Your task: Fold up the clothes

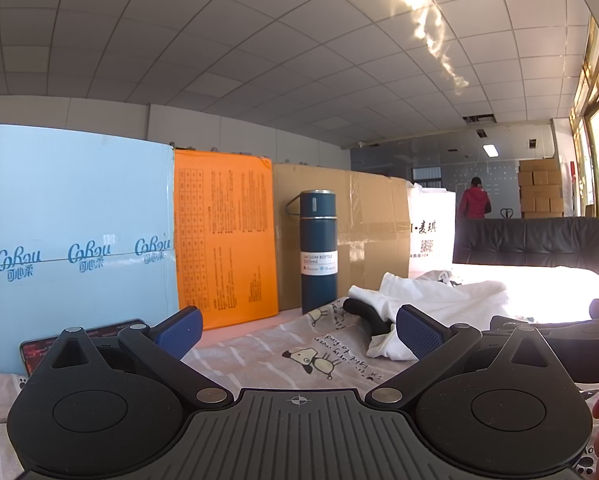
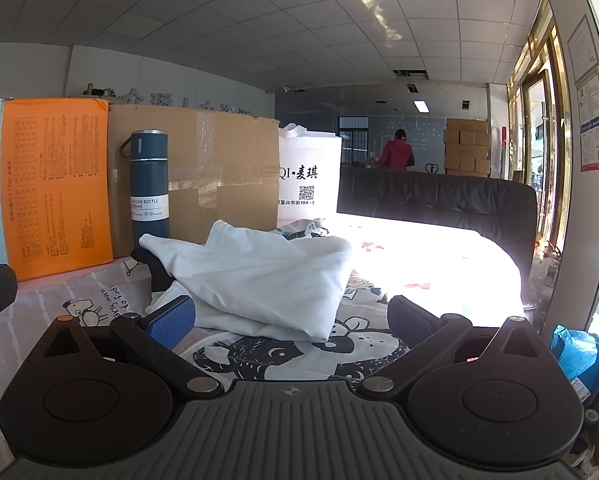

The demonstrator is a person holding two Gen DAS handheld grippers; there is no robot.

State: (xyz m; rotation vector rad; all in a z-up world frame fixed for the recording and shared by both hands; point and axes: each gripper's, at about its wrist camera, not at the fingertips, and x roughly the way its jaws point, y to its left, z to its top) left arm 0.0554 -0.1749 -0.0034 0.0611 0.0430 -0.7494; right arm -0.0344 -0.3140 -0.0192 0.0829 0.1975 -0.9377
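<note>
A crumpled white garment (image 2: pixel 267 280) with a black part (image 2: pixel 155 268) lies on a cartoon-print bedsheet (image 2: pixel 99 312). In the left wrist view the white garment (image 1: pixel 439 300) lies ahead and to the right. My left gripper (image 1: pixel 299 330) is open and empty, low over the sheet (image 1: pixel 279 344), short of the garment. My right gripper (image 2: pixel 291 320) is open and empty, its fingers either side of the garment's near edge. The right gripper's body (image 1: pixel 559 332) shows at the right of the left wrist view.
A dark blue vacuum bottle (image 2: pixel 149 184) stands behind the garment, against a cardboard box (image 2: pixel 219 172), an orange package (image 2: pixel 57 184) and a light blue package (image 1: pixel 75 236). A phone (image 1: pixel 39 348) lies at the left. A white bag (image 2: pixel 309 184) and black headboard (image 2: pixel 439 200) stand behind.
</note>
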